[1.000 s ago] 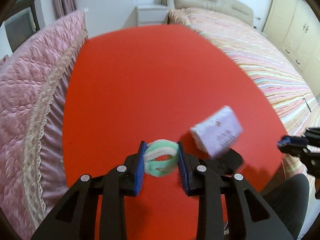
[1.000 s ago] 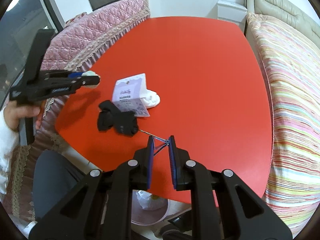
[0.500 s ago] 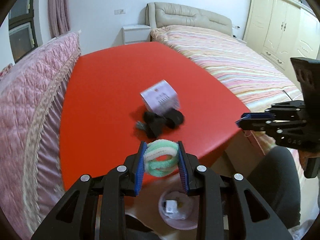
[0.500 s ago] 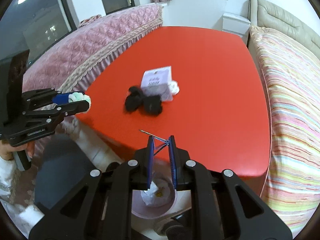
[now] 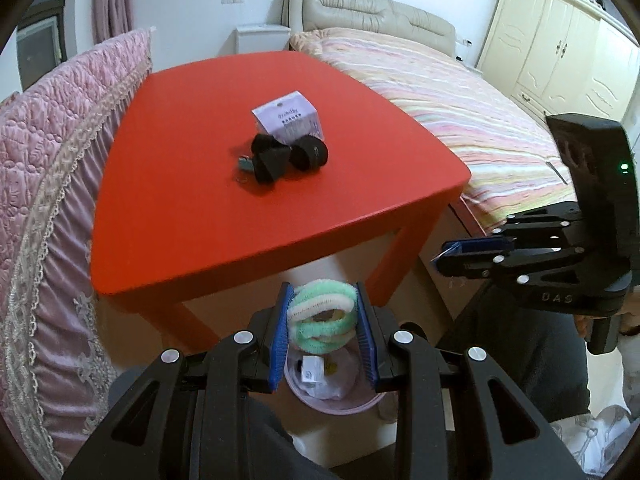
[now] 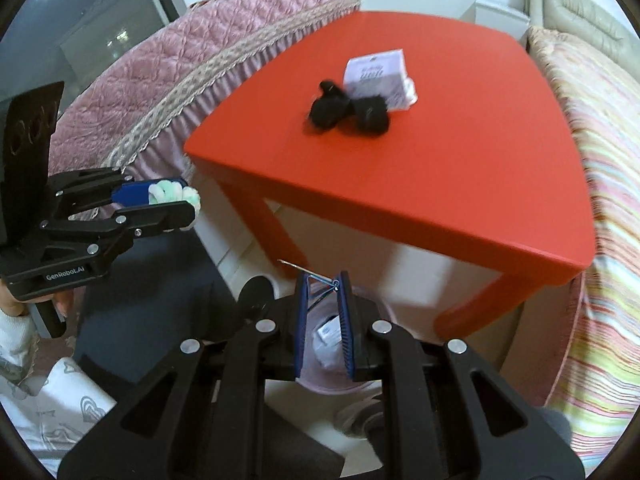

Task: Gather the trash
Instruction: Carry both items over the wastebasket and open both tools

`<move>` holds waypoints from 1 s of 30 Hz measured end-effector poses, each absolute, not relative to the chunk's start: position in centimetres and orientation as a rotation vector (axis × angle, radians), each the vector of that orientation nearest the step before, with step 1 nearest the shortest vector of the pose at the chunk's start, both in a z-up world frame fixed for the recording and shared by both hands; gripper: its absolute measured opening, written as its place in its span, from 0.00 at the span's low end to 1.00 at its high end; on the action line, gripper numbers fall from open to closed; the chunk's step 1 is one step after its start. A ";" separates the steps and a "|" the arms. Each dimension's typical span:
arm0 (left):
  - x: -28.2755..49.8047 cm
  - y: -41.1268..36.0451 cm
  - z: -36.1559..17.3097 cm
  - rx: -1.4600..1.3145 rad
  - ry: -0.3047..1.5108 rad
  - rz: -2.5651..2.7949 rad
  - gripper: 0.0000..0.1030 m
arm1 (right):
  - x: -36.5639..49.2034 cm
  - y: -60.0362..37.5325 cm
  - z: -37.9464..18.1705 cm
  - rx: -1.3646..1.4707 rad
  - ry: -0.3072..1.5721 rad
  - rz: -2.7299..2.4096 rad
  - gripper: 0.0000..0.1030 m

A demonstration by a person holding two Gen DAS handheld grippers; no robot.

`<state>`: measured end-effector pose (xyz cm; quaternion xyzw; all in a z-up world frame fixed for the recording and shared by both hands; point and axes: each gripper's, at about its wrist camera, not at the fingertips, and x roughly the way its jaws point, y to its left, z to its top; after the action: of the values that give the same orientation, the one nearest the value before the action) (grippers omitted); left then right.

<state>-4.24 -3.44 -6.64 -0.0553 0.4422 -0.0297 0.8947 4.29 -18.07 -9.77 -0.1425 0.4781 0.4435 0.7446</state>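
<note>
Both tongs have come off the red bench (image 5: 248, 184) within the last second and now hang past its near edge, above the pink bin (image 5: 340, 400) on the floor below. The left tongs (image 5: 323, 320) are partly closed on a fuzzy green and cream loop (image 5: 322, 316), pressed between the blue pads exactly as a second ago, so that piece is carried but not yet dropped. The right tongs (image 6: 323, 312) have just been opening: their pads now stand a little apart, where a moment ago they pinched tight on a thin bent wire (image 6: 316, 276). The wire is still between the pad tips, one end poking out to the left, and I cannot tell whether the pads still bear on it or whether it is slipping free. Through the gap I can see the bin with a pale bag and a small white packet already in it, so I judge this to be the release of the wire into the bin, with the fuzzy loop due to follow from the other hand. Back on the bench, well apart from both tongs, a lilac and white box (image 5: 288, 120) sits with a black bundle of bands or straps (image 5: 288, 156) touching its near side. If those count as trash too, another trip is needed, so the collecting looks roughly half done.
</note>
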 end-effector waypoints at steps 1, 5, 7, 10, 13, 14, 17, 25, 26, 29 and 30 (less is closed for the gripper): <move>-4.3 -3.5 -6.7 -0.113 0.919 -0.064 0.29 | 4.2 -18.0 -9.9 -0.313 1.050 0.969 0.49; -4.2 -3.7 -6.7 -0.118 0.922 -0.077 0.29 | 4.6 -18.7 -9.8 -0.256 1.059 0.947 0.87; -4.0 -4.0 -6.9 -0.114 0.930 -0.090 0.29 | 4.9 -19.0 -9.6 -0.259 1.052 0.913 0.88; -3.8 -4.7 -7.1 -0.105 0.943 -0.109 0.29 | 5.3 -19.8 -9.1 -0.254 1.035 0.872 0.89; -3.4 -5.4 -7.3 -0.099 0.959 -0.139 0.30 | 5.4 -20.4 -8.5 -0.251 1.013 0.845 0.89; -3.3 -5.7 -7.4 -0.099 0.966 -0.152 0.30 | 5.5 -20.6 -8.3 -0.249 1.006 0.837 0.89; -2.9 -6.3 -7.7 -0.102 0.985 -0.176 0.43 | 5.8 -21.4 -7.7 -0.235 0.990 0.816 0.89; -2.1 -6.1 -8.5 -0.131 1.000 -0.145 0.89 | 6.3 -22.4 -7.2 -0.197 0.970 0.806 0.91; -2.1 -6.0 -8.4 -0.131 0.998 -0.140 0.90 | 6.3 -22.4 -7.2 -0.195 0.968 0.807 0.91; -2.2 -5.4 -8.2 -0.134 0.990 -0.115 0.92 | 6.2 -22.3 -7.4 -0.189 0.967 0.812 0.91; -2.3 -5.1 -8.1 -0.141 0.985 -0.104 0.92 | 6.2 -22.1 -7.4 -0.186 0.970 0.815 0.91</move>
<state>-2.26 -5.10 -8.14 -0.0676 0.4724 -0.0498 0.8774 6.23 -22.15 -7.44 -0.0868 0.4524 0.3801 0.8021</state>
